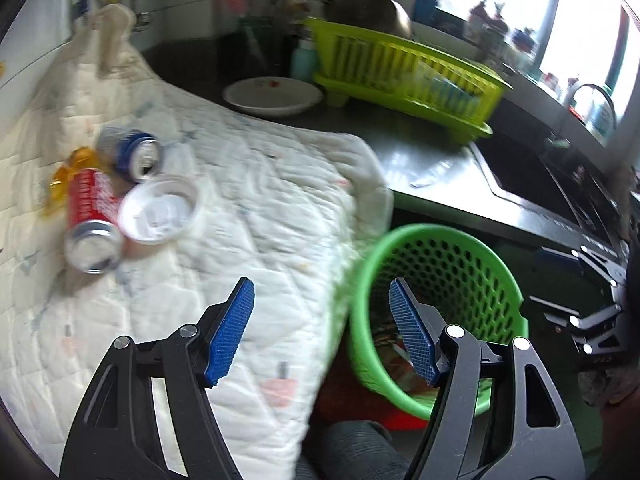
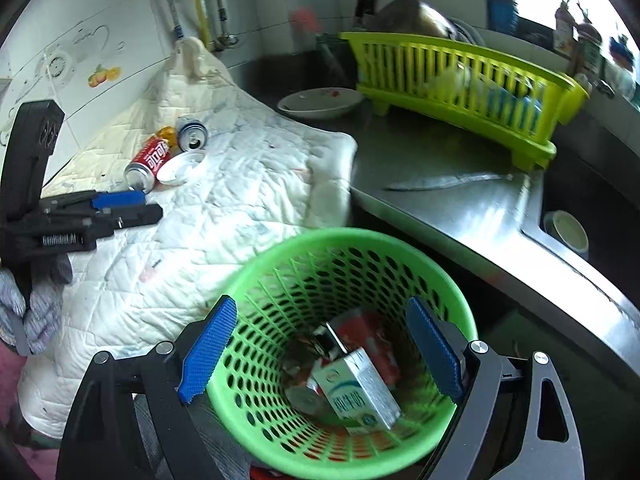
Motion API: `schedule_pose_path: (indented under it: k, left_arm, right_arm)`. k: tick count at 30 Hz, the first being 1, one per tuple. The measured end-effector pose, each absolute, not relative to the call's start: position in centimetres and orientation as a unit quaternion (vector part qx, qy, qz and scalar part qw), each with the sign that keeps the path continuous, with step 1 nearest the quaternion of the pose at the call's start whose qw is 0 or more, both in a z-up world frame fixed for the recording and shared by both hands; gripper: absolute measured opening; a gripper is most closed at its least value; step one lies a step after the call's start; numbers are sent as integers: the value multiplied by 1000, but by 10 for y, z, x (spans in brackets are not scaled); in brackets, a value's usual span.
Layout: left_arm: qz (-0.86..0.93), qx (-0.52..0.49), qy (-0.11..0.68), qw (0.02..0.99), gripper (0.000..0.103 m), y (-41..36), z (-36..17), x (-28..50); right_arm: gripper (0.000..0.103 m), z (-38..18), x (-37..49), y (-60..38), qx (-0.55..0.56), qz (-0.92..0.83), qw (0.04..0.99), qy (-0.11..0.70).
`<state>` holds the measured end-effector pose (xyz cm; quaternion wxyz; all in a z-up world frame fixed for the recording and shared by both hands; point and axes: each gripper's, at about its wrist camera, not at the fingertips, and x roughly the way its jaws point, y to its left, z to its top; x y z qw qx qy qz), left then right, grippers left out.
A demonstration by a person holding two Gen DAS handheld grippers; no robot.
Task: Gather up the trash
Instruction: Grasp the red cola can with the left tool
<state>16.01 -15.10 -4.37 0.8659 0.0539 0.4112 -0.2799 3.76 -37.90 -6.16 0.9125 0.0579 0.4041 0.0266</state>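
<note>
Peeking into the round green perforated plastic basket [image 2: 348, 344], only the right wrist view shows the white-and-green milk carton [image 2: 360, 392] at the bottom (left view is too blurry). Both the left gripper [image 1: 320, 330] and right gripper [image 2: 320, 354] are spread wide, empty. The red soda can [image 1: 90, 224], blue can [image 1: 134, 156] and white plastic lid [image 1: 158, 210] lie on the white quilted cloth [image 1: 248, 216].

r gripper [image 2: 320, 344] fingers wide apart over green basket [image 2: 260, 264] w/ milk carton [image 2: 360, 392] inside.

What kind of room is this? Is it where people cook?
Most likely a home kitchen. A steel counter runs into a sink, a lime-green dish rack holds washed dishes, and a white bowl sits beside it against a tiled wall.
</note>
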Motion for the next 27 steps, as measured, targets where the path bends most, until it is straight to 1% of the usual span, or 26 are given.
schedule_pose_path:
  k: [6, 9, 12, 17, 19, 27]
  left_arm:
    - [-201, 30, 406, 891, 70, -97, -24, 205]
    - [-152, 26, 407, 900, 75, -72, -18, 235]
    - [-119, 12, 413, 903, 76, -51, -17, 263]
    - [-81, -6, 434, 897, 77, -22, -31, 303]
    - [-83, -20, 448, 890, 79, -16, -38, 316]
    - [-90, -59, 486, 867, 80, -9, -68, 348]
  right_arm:
    - [84, -55, 64, -352, 40, 51, 913, 402]
    - [84, -55, 78, -337, 33, 67, 912, 403]
    - [84, -54, 93, -324, 24, 80, 911, 405]
    - [84, -55, 116, -305, 13, 101, 907, 409]
    - [84, -55, 129, -296, 7, 112, 905, 410]
    - [86, -54, 172, -263, -17, 146, 899, 412]
